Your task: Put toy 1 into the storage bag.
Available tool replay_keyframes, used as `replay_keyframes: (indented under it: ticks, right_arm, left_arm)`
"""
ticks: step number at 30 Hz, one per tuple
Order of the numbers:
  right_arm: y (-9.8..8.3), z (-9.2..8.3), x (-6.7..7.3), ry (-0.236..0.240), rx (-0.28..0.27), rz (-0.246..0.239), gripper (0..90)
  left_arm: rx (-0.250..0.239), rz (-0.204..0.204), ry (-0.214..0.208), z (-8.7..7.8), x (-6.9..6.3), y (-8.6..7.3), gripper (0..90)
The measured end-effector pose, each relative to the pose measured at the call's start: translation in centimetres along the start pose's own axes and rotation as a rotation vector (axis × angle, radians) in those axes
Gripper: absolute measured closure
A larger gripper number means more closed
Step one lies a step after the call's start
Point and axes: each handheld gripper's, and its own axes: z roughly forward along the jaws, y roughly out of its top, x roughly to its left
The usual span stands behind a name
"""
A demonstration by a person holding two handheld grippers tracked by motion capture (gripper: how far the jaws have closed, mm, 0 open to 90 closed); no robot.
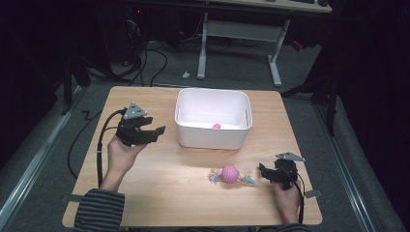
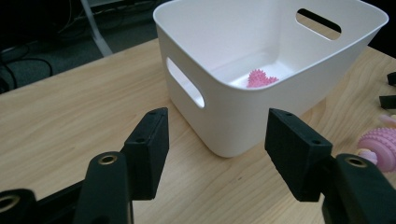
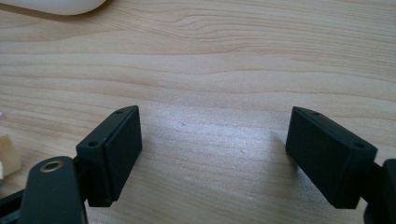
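Observation:
A white bin (image 1: 212, 137) (image 2: 243, 116) stands at the back middle of the wooden table, and a small pink spiky ball (image 1: 216, 126) (image 2: 260, 78) lies inside it. On the table in front of the bin lies a pink ball toy with rope ends (image 1: 230, 174) (image 2: 380, 144). My left gripper (image 1: 154, 131) (image 2: 217, 135) is open and empty, hanging left of the bin and pointing at its near corner. My right gripper (image 1: 263, 171) (image 3: 212, 135) is also open, low over bare wood just right of the toy, with nothing between its jaws.
The table (image 1: 159, 188) has bare wood on its left and along its front edge. Behind it stand the white legs of a desk (image 1: 203, 48), with cables on the grey floor. A cable (image 1: 100, 154) trails from my left gripper.

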Motion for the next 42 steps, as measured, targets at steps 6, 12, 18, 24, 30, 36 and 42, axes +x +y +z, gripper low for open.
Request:
replay_keyframes:
  ticks: [6, 12, 18, 24, 30, 36, 42]
  right_arm:
    - [0.1, 0.0, 0.1, 0.004, 0.002, -0.001, 18.7]
    - [0.0, 0.0, 0.2, 0.006, 0.001, -0.004, 18.7]
    - [0.0, 0.0, 0.2, 0.007, 0.001, -0.005, 18.7]
    - [0.0, 0.0, 0.2, 0.007, 0.001, -0.005, 18.7]
    - [0.0, 0.0, 0.2, 0.007, 0.001, -0.005, 18.7]
    - [0.1, 0.1, 0.2, 0.007, 0.001, -0.005, 18.7]
    - [0.1, 0.1, 0.2, 0.007, -0.001, -0.004, 18.7]
  left_arm:
    - [0.008, -0.055, 0.002, 0.3, 0.6, -1.9, 40.1]
    - [0.000, -0.086, 0.025, 0.7, 0.8, -4.6, 40.7]
    - [0.004, -0.108, 0.035, 0.9, 1.0, -6.3, 40.4]
    - [0.042, -0.133, 0.044, 2.0, 1.0, -8.1, 40.4]
    - [0.056, -0.136, 0.060, 3.3, 0.7, -9.1, 40.5]
    - [0.077, -0.123, 0.068, 4.5, 0.3, -9.7, 40.4]
    - [0.108, -0.130, 0.059, 5.9, 0.5, -10.5, 40.1]
